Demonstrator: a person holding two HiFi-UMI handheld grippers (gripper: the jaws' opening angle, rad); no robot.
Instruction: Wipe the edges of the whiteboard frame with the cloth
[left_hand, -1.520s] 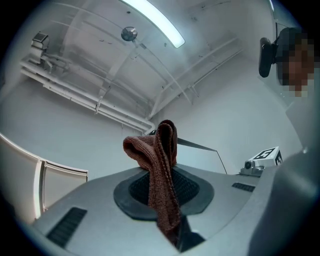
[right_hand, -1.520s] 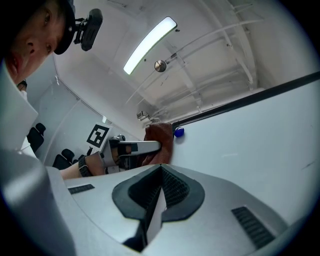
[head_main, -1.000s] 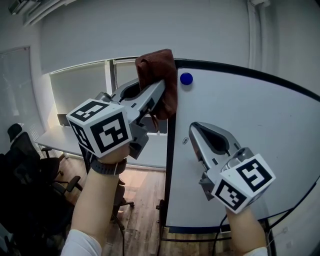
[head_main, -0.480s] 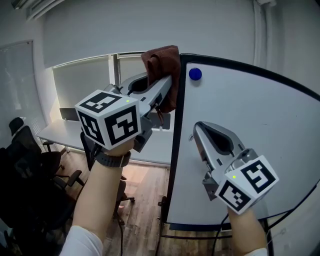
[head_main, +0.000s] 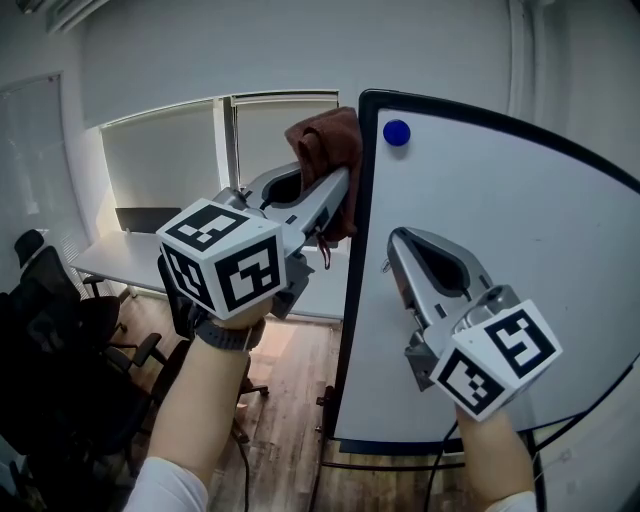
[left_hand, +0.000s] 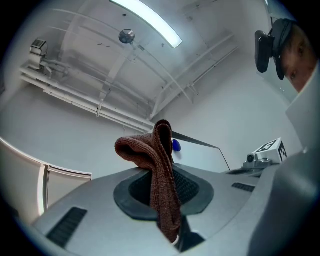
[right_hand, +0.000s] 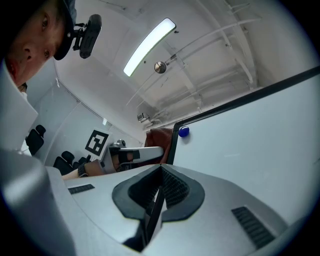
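A whiteboard (head_main: 500, 250) with a black frame (head_main: 353, 270) stands upright in front of me. My left gripper (head_main: 335, 195) is shut on a brown cloth (head_main: 330, 165), which rests against the frame's left edge near the top corner. In the left gripper view the cloth (left_hand: 157, 175) is pinched between the jaws and folds over above them. My right gripper (head_main: 400, 250) is shut with nothing in it and hovers in front of the board's white face. The right gripper view shows the frame (right_hand: 172, 145) and the cloth (right_hand: 159, 137) beside it.
A blue magnet (head_main: 396, 132) sticks near the board's top left corner. A black cable (head_main: 590, 410) hangs at the board's lower right. Behind the board's left side are a window with blinds (head_main: 165, 160), a desk (head_main: 115, 265) and black office chairs (head_main: 60, 340).
The left gripper and cloth have slid a little lower along the frame's left edge, away from the top corner. The right gripper has stayed shut in front of the board.
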